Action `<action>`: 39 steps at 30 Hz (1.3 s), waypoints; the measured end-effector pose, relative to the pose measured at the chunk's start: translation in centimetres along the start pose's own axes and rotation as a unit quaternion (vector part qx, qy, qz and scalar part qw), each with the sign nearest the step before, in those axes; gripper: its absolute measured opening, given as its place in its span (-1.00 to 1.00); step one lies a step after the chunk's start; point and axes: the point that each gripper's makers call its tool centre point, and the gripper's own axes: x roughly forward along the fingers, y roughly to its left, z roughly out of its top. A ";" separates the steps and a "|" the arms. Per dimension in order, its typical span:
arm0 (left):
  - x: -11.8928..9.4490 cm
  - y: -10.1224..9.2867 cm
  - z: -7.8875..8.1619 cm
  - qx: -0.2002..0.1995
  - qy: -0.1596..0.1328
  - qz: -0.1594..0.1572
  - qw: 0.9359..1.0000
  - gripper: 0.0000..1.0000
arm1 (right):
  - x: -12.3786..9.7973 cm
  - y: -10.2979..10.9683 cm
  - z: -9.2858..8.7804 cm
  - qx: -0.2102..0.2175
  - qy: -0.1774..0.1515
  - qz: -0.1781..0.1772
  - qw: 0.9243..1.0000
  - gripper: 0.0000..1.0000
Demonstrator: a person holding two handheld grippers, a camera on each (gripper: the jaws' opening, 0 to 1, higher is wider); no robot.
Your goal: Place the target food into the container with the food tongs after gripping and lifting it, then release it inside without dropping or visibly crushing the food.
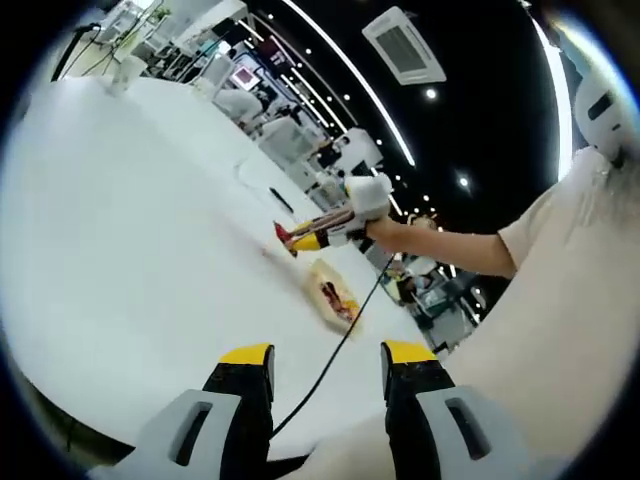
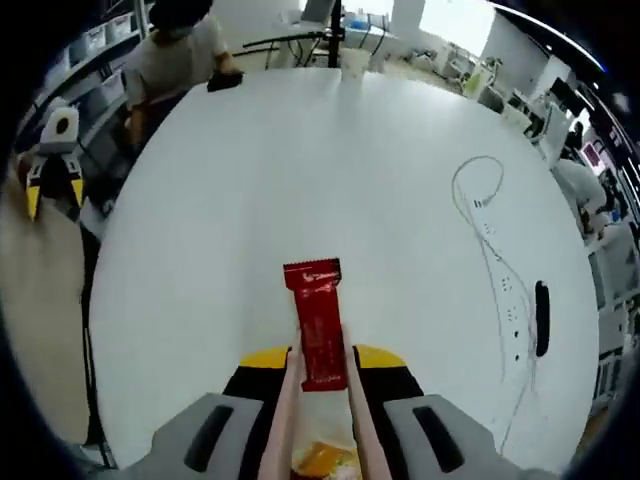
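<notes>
- One white table, one red snack packet, one pair of food tongs, one tray-like container, and two hand-held grippers.
- The red snack packet is long and flat, glossy red with a crimped far end bearing faint white print; it looks uncrushed.
- In the right gripper view it is pinched between the two pale arms of the food tongs, held above the table's near edge and pointing toward its middle.
- The right gripper has its yellow-tipped jaws closed in on the tongs' arms, squeezing them together.
- In the left gripper view that gripper and packet hang just beside the container, which holds something yellow and red, near the table's far edge.
- The left gripper stands wide open, holding nothing, over the table's near edge.
- A black cable runs across the table.
</notes>
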 end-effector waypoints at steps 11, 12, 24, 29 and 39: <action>0.3 -1.3 0.6 0.029 0.008 -0.014 0.999 -0.17 | -5.0 0.4 0.0 0.098 -0.072 -0.032 0.992 -0.57; 0.3 -1.4 0.6 0.030 0.009 -0.015 0.999 -0.17 | -5.3 0.6 -0.1 0.099 -0.074 -0.033 0.992 -0.57; 1.6 -3.9 0.8 0.064 0.023 -0.040 0.997 -0.18 | -9.2 0.4 0.0 0.129 -0.122 -0.073 0.981 -0.57; 2.2 -5.1 0.4 0.082 0.036 -0.056 0.994 -0.18 | -11.8 -0.4 0.0 0.155 -0.154 -0.098 0.971 -0.56; 3.5 -7.0 -0.1 0.106 0.052 -0.080 0.990 -0.18 | -16.1 -0.7 -2.0 0.183 -0.190 -0.142 0.954 -0.56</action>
